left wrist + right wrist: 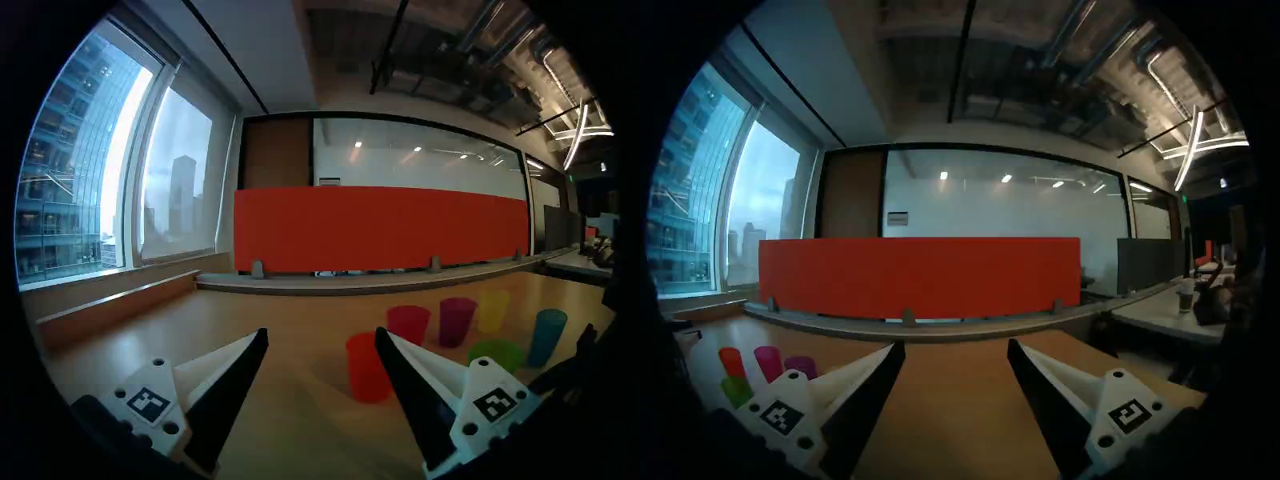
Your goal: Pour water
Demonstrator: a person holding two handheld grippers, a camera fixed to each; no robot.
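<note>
We're standing in a high-rise office: tall windows (pixel 80 184) are showing city towers, a red divider panel (pixel 376 228) is running along the wooden counter (pixel 304 320), and a glass-walled room (pixel 416 152) is glowing behind it.

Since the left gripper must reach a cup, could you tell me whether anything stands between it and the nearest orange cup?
Nothing visible does. The open left gripper faces the orange cup across the wooden table; the red cup, magenta cup and green cup stand behind or beside it, not in front.
</note>
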